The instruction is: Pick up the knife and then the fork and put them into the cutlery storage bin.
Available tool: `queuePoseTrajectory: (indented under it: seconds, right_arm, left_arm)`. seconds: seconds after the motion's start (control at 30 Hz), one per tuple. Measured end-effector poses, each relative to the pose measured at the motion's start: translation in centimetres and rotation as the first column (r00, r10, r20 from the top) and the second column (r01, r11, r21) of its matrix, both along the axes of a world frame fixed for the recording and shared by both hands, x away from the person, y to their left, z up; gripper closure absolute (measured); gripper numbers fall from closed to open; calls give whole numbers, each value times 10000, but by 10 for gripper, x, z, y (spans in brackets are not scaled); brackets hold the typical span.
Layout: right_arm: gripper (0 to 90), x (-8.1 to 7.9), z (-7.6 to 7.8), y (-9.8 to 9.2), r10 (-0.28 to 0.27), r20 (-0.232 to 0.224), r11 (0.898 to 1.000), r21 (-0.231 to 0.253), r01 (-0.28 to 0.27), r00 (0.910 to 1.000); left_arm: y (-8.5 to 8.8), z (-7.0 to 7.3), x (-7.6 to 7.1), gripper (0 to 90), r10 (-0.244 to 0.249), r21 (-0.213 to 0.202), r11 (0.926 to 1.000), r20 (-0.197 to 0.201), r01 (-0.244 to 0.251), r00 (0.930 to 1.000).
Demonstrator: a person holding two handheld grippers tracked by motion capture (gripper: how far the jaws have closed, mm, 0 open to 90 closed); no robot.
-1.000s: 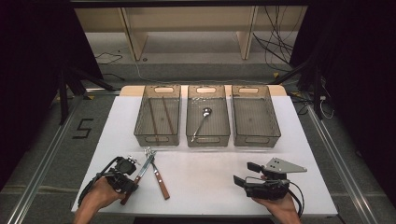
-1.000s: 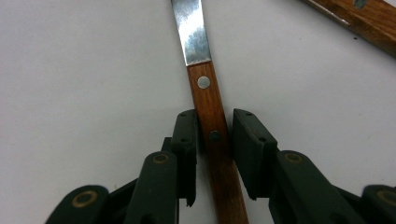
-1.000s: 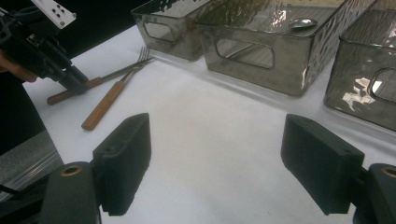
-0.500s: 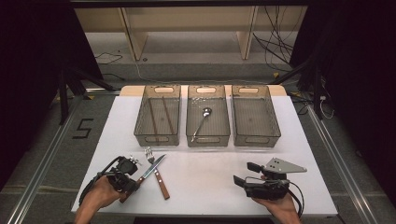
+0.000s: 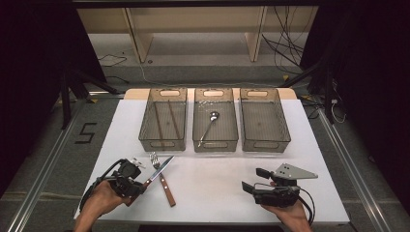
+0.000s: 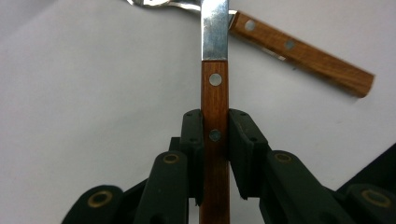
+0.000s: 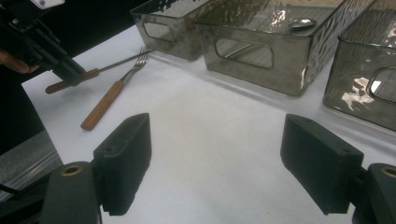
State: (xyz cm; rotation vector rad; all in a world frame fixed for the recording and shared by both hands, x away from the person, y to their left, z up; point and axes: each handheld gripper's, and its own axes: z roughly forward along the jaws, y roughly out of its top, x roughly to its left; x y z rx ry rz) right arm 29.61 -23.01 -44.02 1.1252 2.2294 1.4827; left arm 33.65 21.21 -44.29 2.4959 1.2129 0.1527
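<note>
The knife [image 6: 215, 121] has been turned and is now clamped by the left gripper [image 6: 215, 140], jaws just closed. It must next be lifted off the fork [image 5: 162, 179]. The right gripper [image 7: 229, 163] is held wide apart.

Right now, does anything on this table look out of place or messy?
Only a little. The knife and fork lie crossed on the white table in front of the bins, the knife blade resting over the fork's neck. The left gripper is clamped on the knife's wooden handle. Nothing looks spilled or broken.

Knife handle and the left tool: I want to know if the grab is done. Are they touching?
Touching. In the left gripper view, both pads of the left tool press against the sides of the knife handle.
</note>
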Motion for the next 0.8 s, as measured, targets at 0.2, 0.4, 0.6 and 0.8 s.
queuePoseTrajectory:
  seconds: [0.2, 0.4, 0.6, 0.8]
  right_arm:
    - [255, 0, 0, 0, 7, 4, 10000, -2, -7, 10000]
    - [254, 0, 0, 0, -6, 30, 10000, 27, 6, 10000]
    - [254, 0, 0, -1, -6, 47, 10000, 38, 6, 10000]
    - [254, -1, 1, -1, -29, 25, 10000, 62, 29, 10000]
  left_arm:
    - [-12, 13, 0, 758, -456, -613, 9970, 408, 480, 9981]
    - [-26, 22, 11, 757, -651, -1467, 9860, 976, 791, 9931]
    - [-42, 30, 23, 757, -816, -1949, 9749, 1352, 1073, 9874]
    - [-58, 34, 37, 757, -865, -2408, 9629, 1508, 1215, 9848]
